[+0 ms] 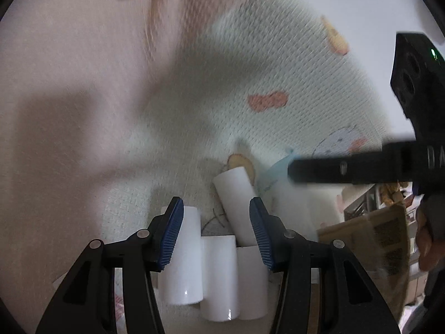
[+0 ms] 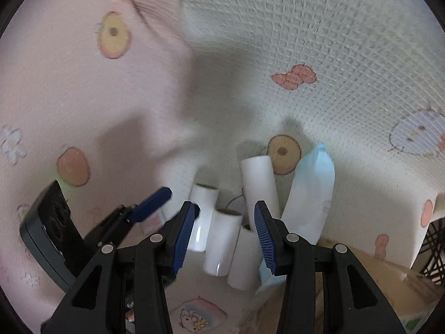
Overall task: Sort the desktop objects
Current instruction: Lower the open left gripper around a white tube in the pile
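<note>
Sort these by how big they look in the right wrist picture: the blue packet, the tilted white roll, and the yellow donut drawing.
1. blue packet, the largest.
2. tilted white roll, narrower and a bit shorter.
3. yellow donut drawing, the smallest, partly hidden behind the roll. It also lies farther from the camera.

Cardboard box (image 1: 383,239), blurred, cut by edge.

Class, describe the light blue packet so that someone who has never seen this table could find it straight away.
Start at the cartoon-print cloth that covers the table, then find the cluster of white paper rolls near its lower middle. The light blue packet lies along the right side of that cluster, beside the slanted roll. It alone is blue, flat and soft-looking; its neighbours are white cylinders.
</note>
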A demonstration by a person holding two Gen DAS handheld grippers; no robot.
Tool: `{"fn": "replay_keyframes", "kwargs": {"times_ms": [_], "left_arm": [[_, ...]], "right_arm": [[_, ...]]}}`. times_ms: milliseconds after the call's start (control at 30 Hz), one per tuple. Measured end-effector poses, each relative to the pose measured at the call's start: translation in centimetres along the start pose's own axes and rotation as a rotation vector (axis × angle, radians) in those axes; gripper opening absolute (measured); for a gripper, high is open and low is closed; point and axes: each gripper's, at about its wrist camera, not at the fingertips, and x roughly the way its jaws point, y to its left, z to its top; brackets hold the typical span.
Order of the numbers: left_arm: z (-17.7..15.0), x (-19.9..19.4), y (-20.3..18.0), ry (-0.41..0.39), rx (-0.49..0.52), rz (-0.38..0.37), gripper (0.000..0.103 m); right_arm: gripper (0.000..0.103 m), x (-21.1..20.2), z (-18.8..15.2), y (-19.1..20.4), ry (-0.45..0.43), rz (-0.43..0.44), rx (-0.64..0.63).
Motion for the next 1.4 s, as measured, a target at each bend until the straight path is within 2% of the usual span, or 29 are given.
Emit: {"fn": "replay_keyframes", "kwargs": {"times_ms": [200,333,400,633,900,1000,1067,1267,1400], "left_arm": [[0.8,2.5,0.4,0.038,-0.018,-0.043,0.054],[1.7,4.0,0.9,0.078,-0.05,-0.146,0.053],[1.9,4.4,0.7,0.084,-0.05,-0.159,0.053],[2.7,7.0,0.3,0.161,-0.06,-0.127,0.053],[3.1,8.9,0.1,0.201,-0.122,-0.109,0.053],[3.1,9.5,-0.7,0.221,-0.075,-0.11,0.053],[3.0,9.9,-1.0,0.23,-0.054,-0.069,0.048],[3.4,9.8,1.2,0.243,-0.184,-0.114,0.046],[4.2,9.1,3.4,0.211,-0.257,-0.112,0.044]], "right_arm": [[0.041,2.6,2.3,-1.7,0.041,-0.049,0.093],[0.041,4.6,3.0,-2.1,0.123,-0.057,0.106],[0.041,5.2,3.1,-2.6,0.136,-0.045,0.144],[0.041,6.5,3.8,-4.0,0.127,-0.048,0.265],[0.041,7.1,3.3,-7.4,0.142,0.012,0.436],[0.041,6.3,3.5,-8.8,0.133,0.016,0.464],[0.041,6.2,3.8,-9.4,0.129,0.014,0.468],[0.041,5.6,4.7,-10.4,0.119,0.014,0.453],[0.041,5.1,4.4,-10.0,0.113,0.005,0.445]]}}
